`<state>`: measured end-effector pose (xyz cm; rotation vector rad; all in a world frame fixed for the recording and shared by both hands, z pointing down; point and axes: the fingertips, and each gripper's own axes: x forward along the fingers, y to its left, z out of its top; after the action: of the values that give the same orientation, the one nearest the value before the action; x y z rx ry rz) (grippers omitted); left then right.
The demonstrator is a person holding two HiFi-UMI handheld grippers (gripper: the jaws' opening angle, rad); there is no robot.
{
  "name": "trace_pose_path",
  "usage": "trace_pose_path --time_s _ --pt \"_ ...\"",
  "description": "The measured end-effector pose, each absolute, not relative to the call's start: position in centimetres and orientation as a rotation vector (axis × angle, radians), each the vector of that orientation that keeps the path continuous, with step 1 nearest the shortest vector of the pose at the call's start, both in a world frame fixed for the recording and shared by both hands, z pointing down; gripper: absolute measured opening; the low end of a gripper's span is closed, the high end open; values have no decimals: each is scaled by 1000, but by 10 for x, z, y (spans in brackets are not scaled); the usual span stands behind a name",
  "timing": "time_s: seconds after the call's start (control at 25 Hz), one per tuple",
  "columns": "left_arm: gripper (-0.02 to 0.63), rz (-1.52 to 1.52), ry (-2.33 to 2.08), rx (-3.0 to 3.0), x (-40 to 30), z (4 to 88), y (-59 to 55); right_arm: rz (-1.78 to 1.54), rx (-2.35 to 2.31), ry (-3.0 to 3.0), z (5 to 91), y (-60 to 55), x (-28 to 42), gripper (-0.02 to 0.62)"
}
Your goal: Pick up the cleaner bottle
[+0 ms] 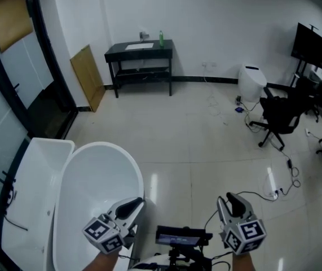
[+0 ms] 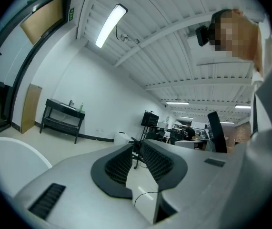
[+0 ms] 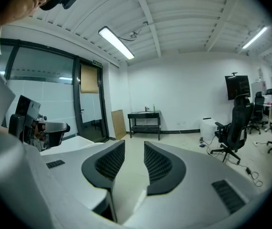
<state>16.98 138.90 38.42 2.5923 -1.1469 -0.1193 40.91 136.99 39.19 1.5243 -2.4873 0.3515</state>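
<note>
The glossy pale floor [image 1: 194,134] stretches between the person and the far wall. I judge the best approach runs straight across it, clear of the smooth white oval bathtub [image 1: 93,174] at the near left (its rim curves just beside the left tongs). The black desk [image 1: 163,51], slim-legged with a lower shelf, stands against that wall, well apart from both hands. The left tongs [image 1: 131,206] and right tongs [image 1: 231,202] are each clenched on nothing, their ribbed dark pads bare. Whichever one takes the bottle should be spread before it arrives. The cleaner bottle [image 1: 161,38], small, green and upright, stands at the desk's right end. A level grasp around its body should stop it tipping.
</note>
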Motion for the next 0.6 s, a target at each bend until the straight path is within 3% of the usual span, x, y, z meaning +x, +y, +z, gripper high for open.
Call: trace_pose_path --time_s 0.6 --pt "74 -111 -1249 2525 235 376 1211 389 1403 -2535 393 1185 466 110"
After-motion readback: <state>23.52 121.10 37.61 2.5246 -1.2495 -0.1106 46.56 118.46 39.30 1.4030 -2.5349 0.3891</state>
